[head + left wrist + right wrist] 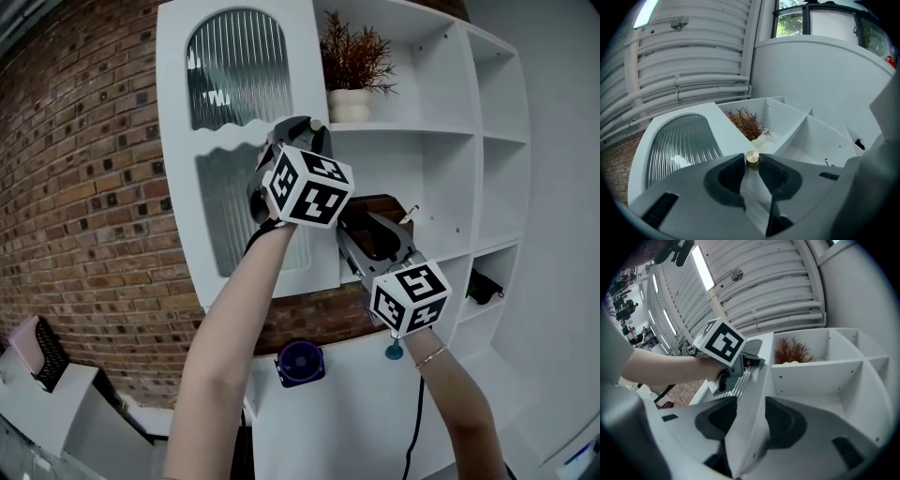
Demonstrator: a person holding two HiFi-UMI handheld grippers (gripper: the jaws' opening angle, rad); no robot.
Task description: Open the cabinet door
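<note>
Backdrop: red brick wall point(84, 187). Against it stands a tall white open-shelf cabinet unit point(422, 129).

The white cabinet door with an arched top point(175, 169) sits on the unit's left side. It is ajar, its free edge point(750, 427) swung clear of the shelf fronts. It carries two ribbed-glass panels, the upper arched point(234, 70) and the lower wavy-topped point(225, 220).

Left gripper point(298, 127) is up at the door's free edge, mid-height, between the two panels. Its jaws point(751, 165) are pinched at the tips on the knob, one pad on each side.

Right gripper point(361, 230) is lower on the same edge, just under the left one. Its jaws point(750, 401) are spread wide and straddle the door edge, one pad against each face, so it reads as a clamp on the door panel.

A dried reddish-brown plant in a white pot point(349, 105) stands in the top shelf compartment, just right of the door.

Small round brass knob point(752, 158): on the door face near the free edge, held in the left jaw tips.
</note>
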